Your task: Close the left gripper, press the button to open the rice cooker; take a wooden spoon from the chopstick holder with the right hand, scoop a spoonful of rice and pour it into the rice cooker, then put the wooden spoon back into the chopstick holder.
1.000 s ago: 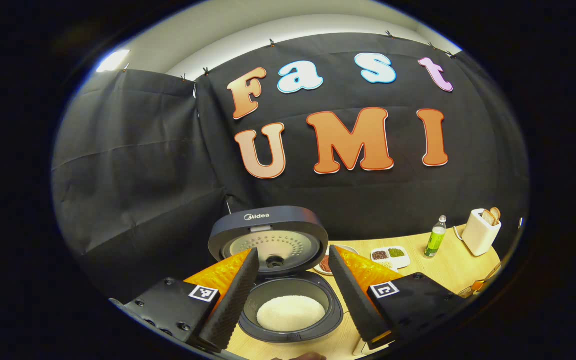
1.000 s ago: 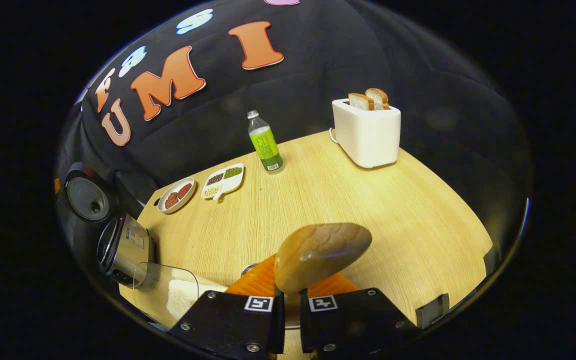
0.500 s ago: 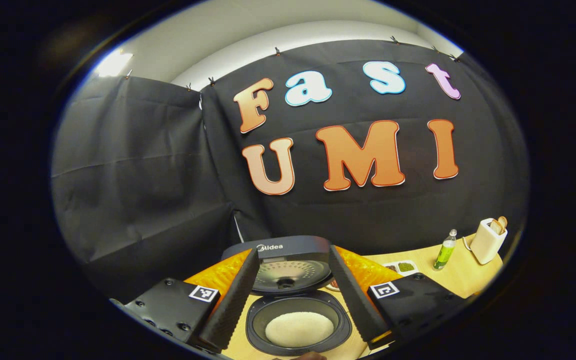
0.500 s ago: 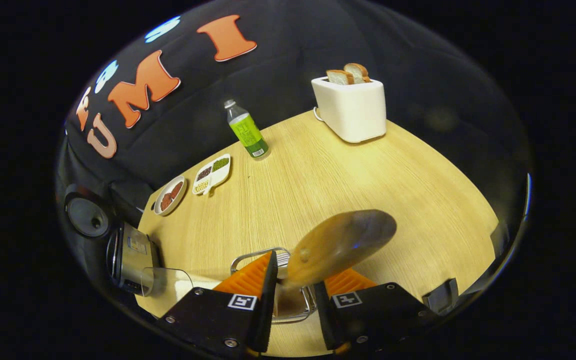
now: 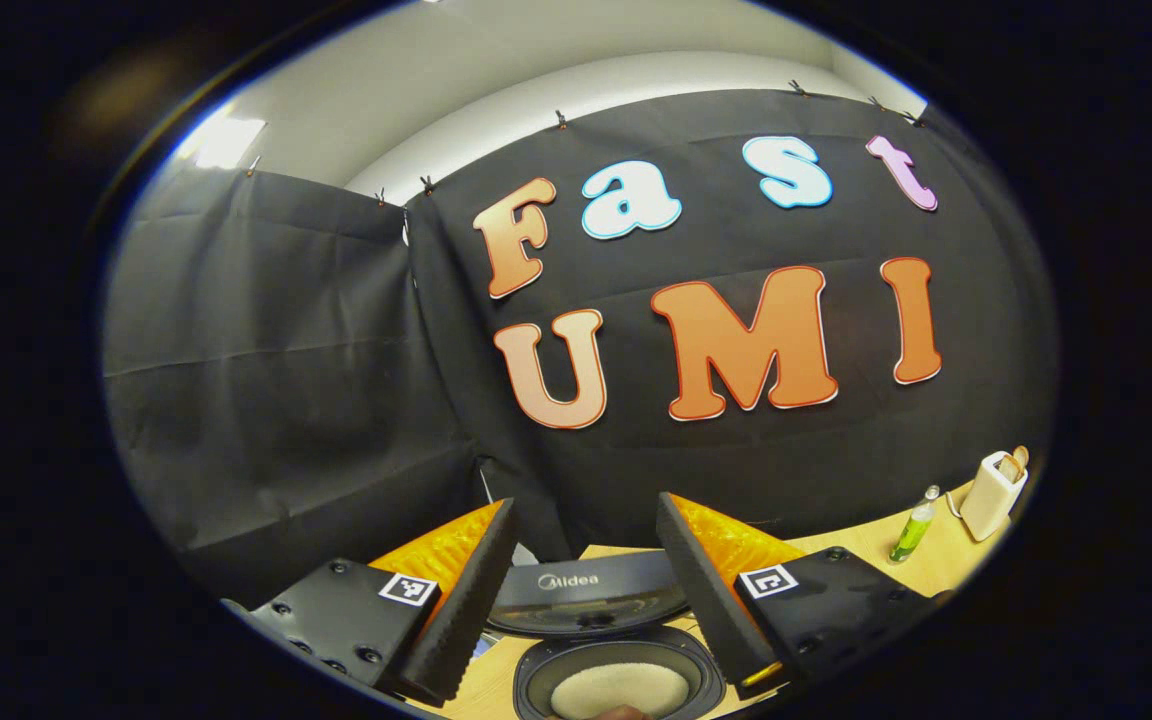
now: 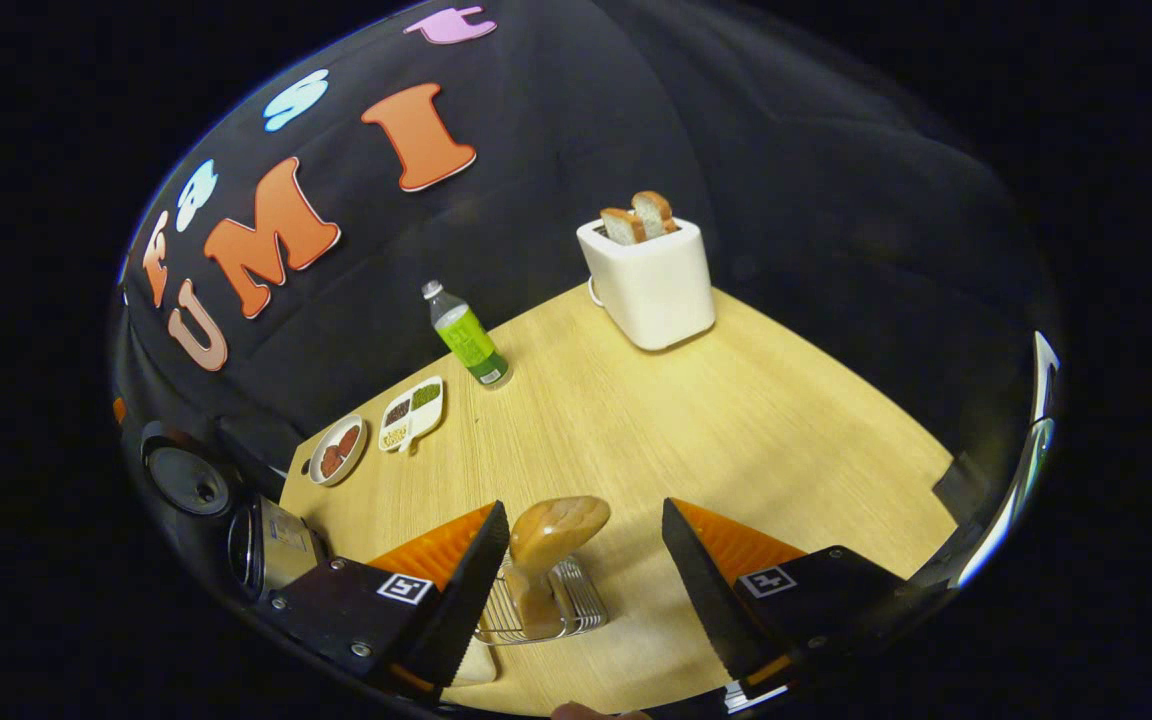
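Step in hand: last one, by my reading. The wooden spoon stands in the chopstick holder, bowl up, handle down in the wire basket.

Right tongs: released, fingers spread wide to either side of the spoon, touching neither spoon nor holder. Judged reason: the spoon has been let go, and the wide gap lets the tongs lift away without snagging it.

Left tongs: released, fingers apart, grasping nothing, held above and in front of the rice cooker. They point mostly at the booth wall, so probably idle, kept out of the right hand's way.

Rice cooker: lid swung up and back on its hinge, so the button press looks done. The inner pot sits exposed, a pale mound of rice in its bottom. In the right gripper view the cooker is at the counter's left edge, near the holder.

Chopstick holder: open wire basket on the counter, just in front of the right tongs. Contents: the spoon; anything else I cannot make out.

Other containers: round dish with reddish-brown pieces; divided tray with dark, green and pale grains in separate compartments; green bottle, capped; white toaster with two bread slices standing in its slots. All well apart from the holder.

Risk: the spoon leans slightly; a brush from either finger on withdrawal could tip it.
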### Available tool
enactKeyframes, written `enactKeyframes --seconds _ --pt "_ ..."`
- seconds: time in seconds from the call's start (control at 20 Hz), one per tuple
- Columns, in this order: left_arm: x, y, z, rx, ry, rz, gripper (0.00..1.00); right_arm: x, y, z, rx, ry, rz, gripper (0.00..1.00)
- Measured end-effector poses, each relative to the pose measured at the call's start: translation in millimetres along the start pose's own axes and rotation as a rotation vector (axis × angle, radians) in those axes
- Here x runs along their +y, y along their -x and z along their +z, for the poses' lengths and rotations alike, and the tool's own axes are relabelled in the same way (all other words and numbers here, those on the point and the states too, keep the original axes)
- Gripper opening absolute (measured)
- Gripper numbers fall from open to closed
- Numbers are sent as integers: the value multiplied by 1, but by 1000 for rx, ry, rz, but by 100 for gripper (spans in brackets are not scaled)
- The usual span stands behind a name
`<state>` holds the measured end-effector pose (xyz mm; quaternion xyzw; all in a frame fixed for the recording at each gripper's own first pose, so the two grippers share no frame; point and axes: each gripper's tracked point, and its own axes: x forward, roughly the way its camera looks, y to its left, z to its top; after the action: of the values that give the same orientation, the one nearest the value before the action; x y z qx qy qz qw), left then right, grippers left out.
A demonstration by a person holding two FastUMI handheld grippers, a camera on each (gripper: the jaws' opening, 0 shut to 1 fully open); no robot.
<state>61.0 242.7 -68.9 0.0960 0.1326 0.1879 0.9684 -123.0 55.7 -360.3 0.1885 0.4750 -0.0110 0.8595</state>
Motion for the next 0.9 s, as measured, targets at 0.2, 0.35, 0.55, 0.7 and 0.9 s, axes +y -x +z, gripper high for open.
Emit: enactKeyframes --seconds 0.2,0.35,0.55,0.7,0.9 --pt "-4 -32 -15 94 61 -35 86 -12 26 38 -97 66 -34 95" --pt "-13 -50 -42 190 62 -72 86 -6 44 60 -152 104 -34 95" --pt "-21 -56 -70 290 88 -85 87 5 61 70 -190 118 -24 95" --pt "-22 -51 -76 326 80 -103 87 10 65 71 -199 129 -19 95" --pt "-25 -26 -86 392 99 -117 87 26 67 79 -215 161 10 95"
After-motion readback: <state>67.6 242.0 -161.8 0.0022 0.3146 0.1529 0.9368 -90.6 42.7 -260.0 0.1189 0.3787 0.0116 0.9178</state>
